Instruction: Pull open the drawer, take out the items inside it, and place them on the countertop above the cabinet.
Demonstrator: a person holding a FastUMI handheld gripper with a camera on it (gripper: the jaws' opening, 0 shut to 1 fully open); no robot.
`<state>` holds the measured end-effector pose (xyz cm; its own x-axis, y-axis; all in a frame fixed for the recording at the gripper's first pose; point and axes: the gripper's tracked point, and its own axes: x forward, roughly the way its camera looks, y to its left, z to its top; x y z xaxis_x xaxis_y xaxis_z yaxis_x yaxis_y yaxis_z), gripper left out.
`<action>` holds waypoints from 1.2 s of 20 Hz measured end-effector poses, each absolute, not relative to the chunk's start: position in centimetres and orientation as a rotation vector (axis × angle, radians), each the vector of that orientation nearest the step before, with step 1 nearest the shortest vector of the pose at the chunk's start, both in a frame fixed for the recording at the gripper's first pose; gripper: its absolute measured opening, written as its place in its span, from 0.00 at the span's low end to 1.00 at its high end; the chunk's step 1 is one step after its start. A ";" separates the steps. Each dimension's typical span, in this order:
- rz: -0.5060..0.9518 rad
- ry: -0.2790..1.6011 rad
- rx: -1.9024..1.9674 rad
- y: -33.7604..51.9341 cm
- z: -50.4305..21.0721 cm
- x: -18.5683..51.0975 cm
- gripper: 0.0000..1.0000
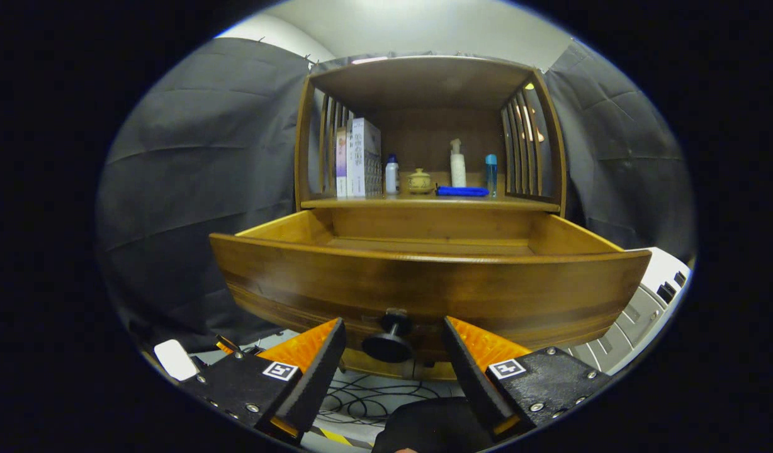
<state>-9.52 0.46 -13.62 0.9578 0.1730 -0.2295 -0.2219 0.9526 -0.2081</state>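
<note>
The wooden drawer (424, 283) stands pulled well out of the cabinet (427, 82), its curved front just ahead of me. Its dark round knob (389, 343) sits between my fingers, with a gap on each side. My gripper (393, 336) is open around the knob without touching it. From this low angle the drawer's inside is mostly hidden; I see only its back and side walls. On the countertop (361, 203) above stand books (360, 157), a small white bottle (391, 175), a small lidded pot (419, 181), a pump bottle (457, 163), a blue bottle (491, 173) and a flat blue thing (462, 190).
Black cloth hangs on both sides of the cabinet. Cables (374, 399) lie on the floor below the drawer. A pale grey appliance (644, 308) stands low at the right. A small white object (172, 358) lies low at the left.
</note>
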 end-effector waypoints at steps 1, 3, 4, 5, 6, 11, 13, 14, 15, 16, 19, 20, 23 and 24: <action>0.218 0.182 -0.244 0.8 -12.5 -9.6 0.94; 0.238 0.122 -0.253 1.3 -10.3 -10.1 0.94; 0.248 0.110 -0.249 1.5 -9.5 -10.0 0.94; 0.256 0.104 -0.240 1.8 -8.7 -9.9 0.94; 0.258 0.105 -0.235 1.8 -7.9 -9.6 0.94; 0.285 0.180 -0.213 2.6 -5.0 -7.4 0.94; 0.279 0.187 -0.212 2.4 -3.8 -5.7 0.94; 0.271 0.196 -0.213 2.0 -3.5 -4.7 0.94; 0.267 0.211 -0.208 1.8 -3.4 -3.8 0.94; 0.262 0.237 -0.197 1.6 -3.6 -2.9 0.94; 0.252 0.328 -0.143 1.2 -4.3 0.0 0.94; 0.248 0.361 -0.130 1.1 -4.8 0.6 0.94; 0.244 0.463 -0.086 1.1 -6.6 2.5 0.94; 0.243 0.491 -0.079 1.0 -7.2 3.1 0.94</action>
<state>3.06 1.00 -7.19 0.8537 0.2116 -0.4758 -0.2493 0.9683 -0.0168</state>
